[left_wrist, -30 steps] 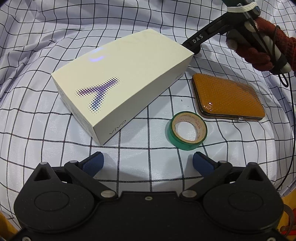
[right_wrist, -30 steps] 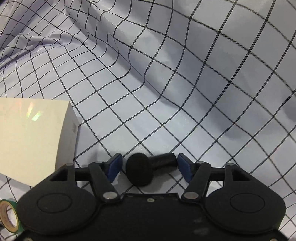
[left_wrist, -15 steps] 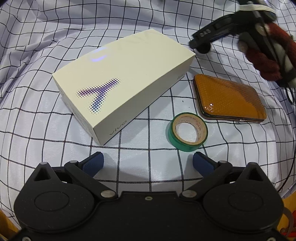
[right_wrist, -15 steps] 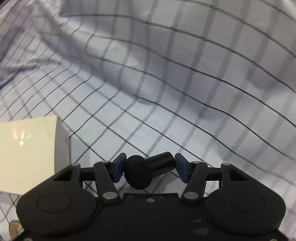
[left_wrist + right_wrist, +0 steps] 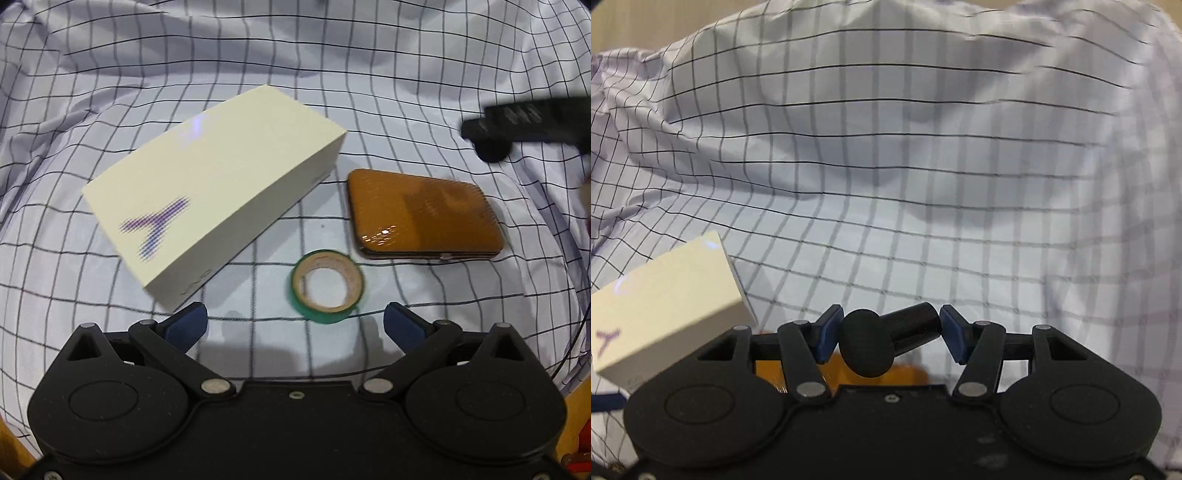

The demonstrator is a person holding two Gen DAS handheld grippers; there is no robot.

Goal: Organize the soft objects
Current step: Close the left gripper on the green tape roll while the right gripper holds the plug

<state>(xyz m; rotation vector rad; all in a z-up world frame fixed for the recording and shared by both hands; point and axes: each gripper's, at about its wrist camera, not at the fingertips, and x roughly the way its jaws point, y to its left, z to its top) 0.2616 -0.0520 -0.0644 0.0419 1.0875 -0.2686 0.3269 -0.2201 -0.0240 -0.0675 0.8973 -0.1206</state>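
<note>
1. Lying on the checked cloth (image 5: 258,55) is a cream box (image 5: 214,184) with a purple dotted Y mark on its top; this box serves as the landmark below.
2. Case (image 5: 424,214): an orange, textured flat case lies just right of the box's far corner, not touching it, flat on the cloth.
3. Tape (image 5: 327,286): a green roll with a tan core lies flat in front of the box's right side, near the case's front-left corner, apart from both.
4. Left gripper (image 5: 295,325): its blue-padded fingers stand wide apart with nothing between them. It hovers on the near side of the box, its left pad close to the box's front corner, the tape just beyond the gap.
5. Right gripper (image 5: 886,338): its fingers are clamped on a black cylinder (image 5: 882,341) with a rounded, textured cap; the blue pads press on it from both sides. It is off the cloth, to the right of the box, above the case, whose orange surface shows under the fingers.
6. From the left wrist view, the right gripper appears as a blurred dark shape at the right edge, beyond the case.
7. Cloth: it rises in folds behind the box and round all sides.
</note>
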